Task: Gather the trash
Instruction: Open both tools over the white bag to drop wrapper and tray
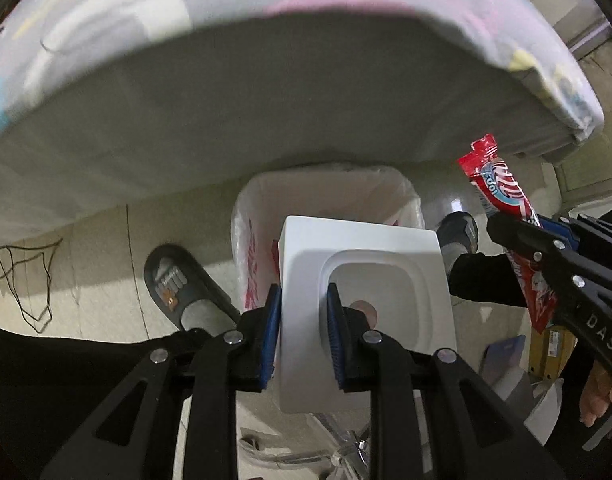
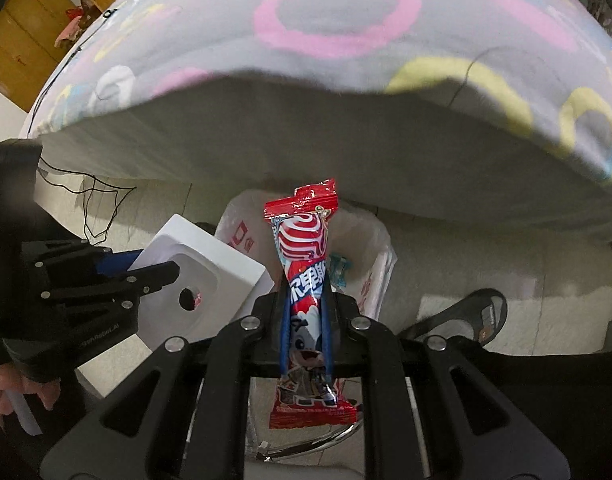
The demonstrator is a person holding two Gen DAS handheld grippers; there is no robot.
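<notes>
The white tray (image 1: pixel 365 292), a square moulded plastic insert with a sunken well and a small hole, is held over the near rim of the bin (image 1: pixel 329 208), a small basket lined with a white printed bag standing on the floor just in front of the bed (image 1: pixel 266 92). The left gripper (image 1: pixel 302 328) has its jaws pinching the tray's near-left wall, one blue pad outside and one inside the well. The tray lies roughly flat, well facing up, its far edge reaching over the bin's mouth.

The red snack wrapper (image 2: pixel 306 280) is pinched across its middle by the right gripper (image 2: pixel 304 332), whose jaws press in from both sides. Its long axis runs away from the camera, crimped far end pointing toward the bin and slightly up, near end hanging below the pads.

To do the drop well, I would carry each piece further over the opening before letting go, since the tray looks almost as wide as the bin; tilting its far edge down should let it slide in rather than bridge the rim. The wrapper is light, so release it low.

A slippered foot (image 1: pixel 178 284) stands left of the bin.
</notes>
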